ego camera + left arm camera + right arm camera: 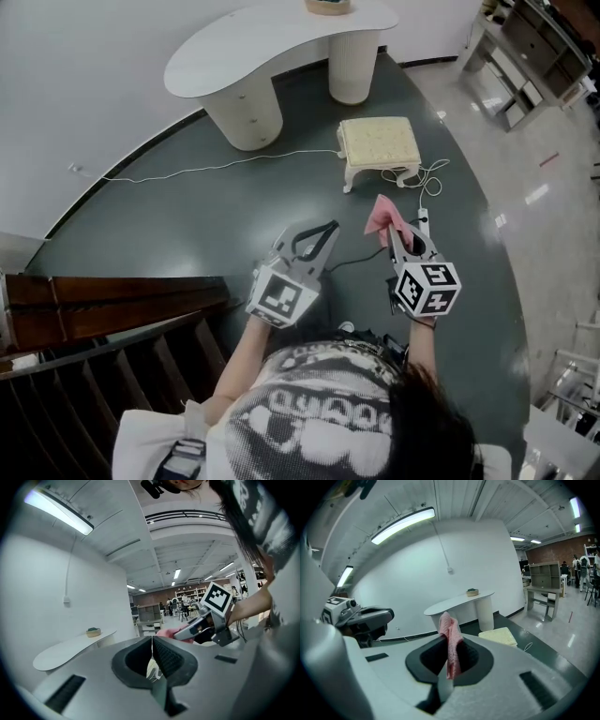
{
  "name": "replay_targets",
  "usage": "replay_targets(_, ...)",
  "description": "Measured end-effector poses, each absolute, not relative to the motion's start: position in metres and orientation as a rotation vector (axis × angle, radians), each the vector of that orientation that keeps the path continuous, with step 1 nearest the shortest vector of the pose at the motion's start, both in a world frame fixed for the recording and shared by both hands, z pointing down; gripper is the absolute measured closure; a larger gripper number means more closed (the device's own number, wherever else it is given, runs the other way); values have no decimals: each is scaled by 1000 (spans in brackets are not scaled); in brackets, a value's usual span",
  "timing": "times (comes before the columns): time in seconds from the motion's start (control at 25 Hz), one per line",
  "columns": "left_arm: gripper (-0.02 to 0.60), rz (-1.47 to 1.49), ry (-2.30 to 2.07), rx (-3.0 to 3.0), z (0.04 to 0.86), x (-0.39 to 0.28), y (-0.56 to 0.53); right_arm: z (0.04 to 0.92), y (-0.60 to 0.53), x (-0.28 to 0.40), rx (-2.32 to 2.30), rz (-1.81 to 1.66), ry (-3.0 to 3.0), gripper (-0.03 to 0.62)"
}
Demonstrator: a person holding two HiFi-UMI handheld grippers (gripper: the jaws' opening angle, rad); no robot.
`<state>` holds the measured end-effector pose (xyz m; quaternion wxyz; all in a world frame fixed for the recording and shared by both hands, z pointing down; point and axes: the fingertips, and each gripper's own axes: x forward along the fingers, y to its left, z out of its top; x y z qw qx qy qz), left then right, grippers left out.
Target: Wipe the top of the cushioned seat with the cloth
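A small cream cushioned seat on white legs stands on the dark floor ahead of me; it also shows as a pale pad in the right gripper view. My right gripper is shut on a pink cloth, which hangs between its jaws. The gripper is held in the air well short of the seat. My left gripper is shut with nothing in it, level with the right one and to its left. In the left gripper view the jaws meet at a thin line.
A white curved table on two round pedestals stands behind the seat, with a small bowl on it. White cables run across the floor by the seat. A wooden stair rail is at my left. Shelving stands far right.
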<state>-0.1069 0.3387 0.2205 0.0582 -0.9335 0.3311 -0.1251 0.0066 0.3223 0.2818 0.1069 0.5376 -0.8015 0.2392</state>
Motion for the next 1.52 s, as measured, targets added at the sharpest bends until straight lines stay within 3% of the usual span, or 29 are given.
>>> replay_targets(0.64,575,-412,838,-2894,239,-167,164,306,160,-47,1684,796,-2220,585)
replay_targets(1.52,575,-400,733,-2945,255,-143,112,320,102,-31,1699,807,-2171,585)
